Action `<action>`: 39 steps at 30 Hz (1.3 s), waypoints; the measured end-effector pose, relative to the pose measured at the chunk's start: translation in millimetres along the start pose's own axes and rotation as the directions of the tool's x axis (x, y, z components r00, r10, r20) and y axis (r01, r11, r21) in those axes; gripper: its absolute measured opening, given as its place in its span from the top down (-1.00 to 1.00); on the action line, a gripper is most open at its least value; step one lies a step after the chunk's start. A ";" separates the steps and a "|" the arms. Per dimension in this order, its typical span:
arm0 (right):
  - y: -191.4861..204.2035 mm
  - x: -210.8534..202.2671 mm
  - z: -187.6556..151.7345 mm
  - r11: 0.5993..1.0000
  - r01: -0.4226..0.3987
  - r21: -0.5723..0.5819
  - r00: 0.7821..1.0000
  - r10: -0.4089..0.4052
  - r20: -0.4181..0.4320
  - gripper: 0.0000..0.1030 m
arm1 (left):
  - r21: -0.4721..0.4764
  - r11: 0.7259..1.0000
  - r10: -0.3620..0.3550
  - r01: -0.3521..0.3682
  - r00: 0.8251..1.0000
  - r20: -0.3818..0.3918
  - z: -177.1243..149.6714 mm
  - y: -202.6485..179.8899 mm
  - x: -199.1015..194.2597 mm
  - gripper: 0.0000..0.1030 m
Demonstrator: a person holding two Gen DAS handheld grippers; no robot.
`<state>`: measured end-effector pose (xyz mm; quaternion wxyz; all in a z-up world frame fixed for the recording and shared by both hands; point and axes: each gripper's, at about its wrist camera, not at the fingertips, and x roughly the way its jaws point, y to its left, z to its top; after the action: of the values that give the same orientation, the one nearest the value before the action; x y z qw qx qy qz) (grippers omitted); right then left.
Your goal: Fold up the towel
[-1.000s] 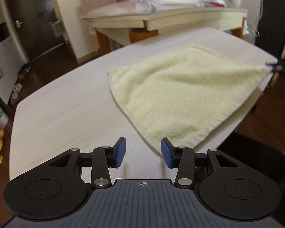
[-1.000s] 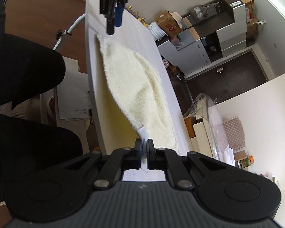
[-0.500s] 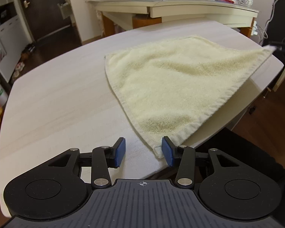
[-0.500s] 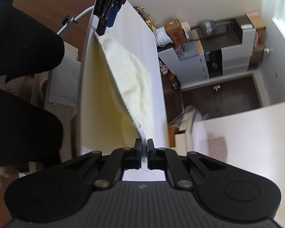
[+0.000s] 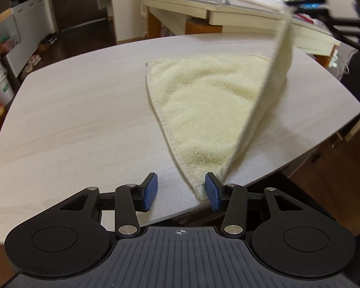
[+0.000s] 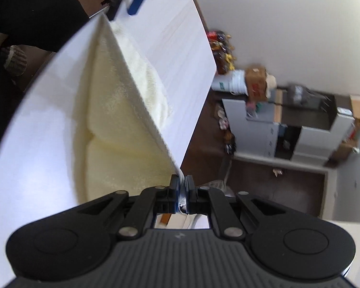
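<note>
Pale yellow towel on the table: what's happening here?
A person with two handheld grippers is folding a pale yellow terry towel on a light wood table. The right gripper is shut on one corner, lifted off the table. The left gripper is open, the near corner beside its right pad, not pinched.

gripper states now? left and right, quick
Left gripper: open, the near corner of the pale yellow terry towel lies between its blue pads, not clamped.
Right gripper: shut on the towel's other corner, lifted off the white wooden table.

Towel [image 5: 211,110] pale yellow; table [image 5: 84,120] pale wood grain; gripper pads [image 5: 150,192] blue, linkages black
</note>
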<state>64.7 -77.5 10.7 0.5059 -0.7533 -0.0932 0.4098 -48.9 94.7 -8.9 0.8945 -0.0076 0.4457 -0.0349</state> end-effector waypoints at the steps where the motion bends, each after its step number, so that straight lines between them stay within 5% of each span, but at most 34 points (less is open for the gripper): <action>1: -6.8 14.3 1.5 1.000 -0.012 -0.022 1.000 0.013 0.012 0.88 | -0.008 1.000 0.000 0.000 1.000 0.004 -0.8 0.3 -0.1 0.06; 12: -46.1 142.5 27.2 0.988 -0.141 -0.057 0.977 0.148 0.154 0.88 | -0.035 0.999 0.002 -0.001 0.999 0.033 -5.6 1.3 -1.5 0.06; 24: -43.4 229.1 54.3 0.967 -0.253 -0.021 0.947 0.252 0.200 0.84 | -0.078 0.996 -0.029 0.033 0.998 0.049 -7.1 10.0 -2.1 0.03; 28: -46.6 239.4 55.8 0.971 -0.240 0.007 0.949 0.233 0.214 0.58 | -0.079 0.996 -0.035 0.039 0.998 0.059 -9.6 10.5 -3.0 -0.02; 34: -59.3 233.1 46.5 0.979 -0.156 0.133 0.974 0.130 0.184 0.54 | -0.101 0.994 -0.037 0.045 0.996 0.079 -12.3 12.1 -3.6 -0.06; 39: -65.1 196.7 38.6 0.917 -0.136 0.375 0.984 0.082 0.157 0.46 | -0.129 0.991 -0.034 0.047 0.995 0.095 -15.1 17.6 -5.0 -0.06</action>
<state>182.3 88.8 -43.5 0.6122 -0.6134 -0.0040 0.4989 -63.0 112.9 -14.8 0.9109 -0.0768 0.4048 -0.0234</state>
